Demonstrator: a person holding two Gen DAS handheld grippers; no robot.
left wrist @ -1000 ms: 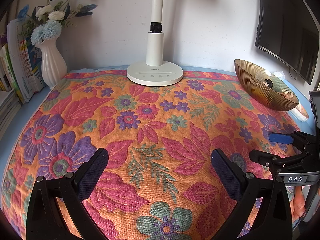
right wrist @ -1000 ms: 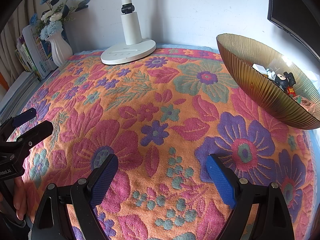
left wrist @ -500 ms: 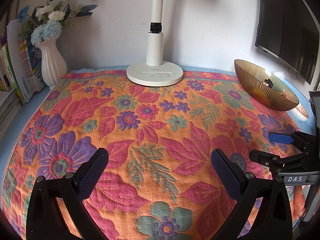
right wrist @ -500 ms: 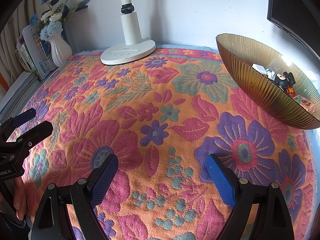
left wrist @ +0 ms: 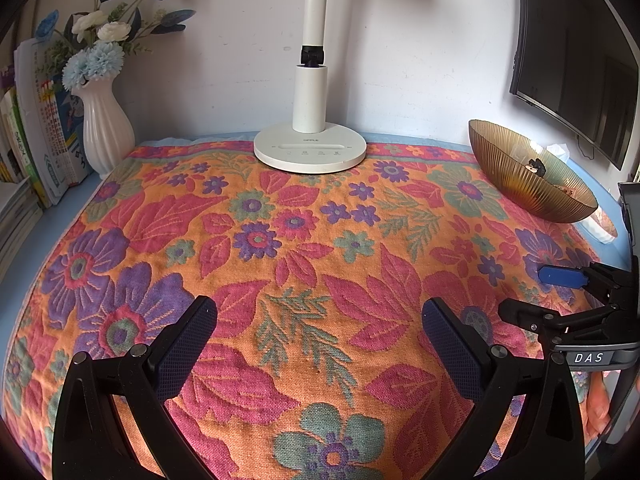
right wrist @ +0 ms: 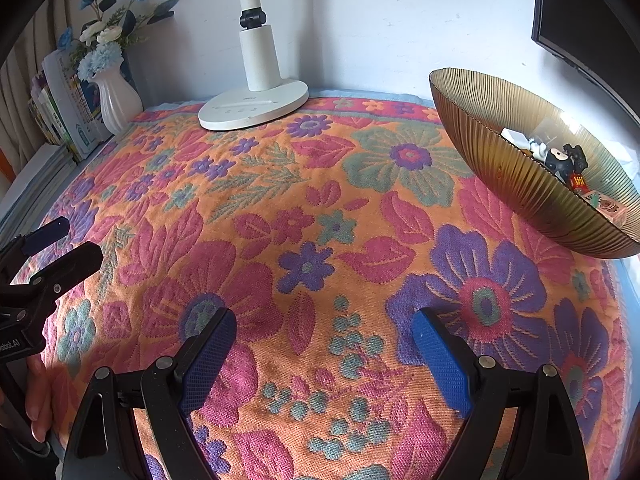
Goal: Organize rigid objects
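Both grippers, left (left wrist: 316, 332) and right (right wrist: 324, 340), spread wide, empty above cloth (left wrist: 280, 264). Toys (right wrist: 560, 160) already in bowl (right wrist: 500, 184); nothing loose left; likely finished.

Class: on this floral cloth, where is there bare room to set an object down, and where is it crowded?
Free: the wide middle of the floral cloth, between lamp base, amber bowl and both open tongs. Crowded: the far-left corner with vase and books.
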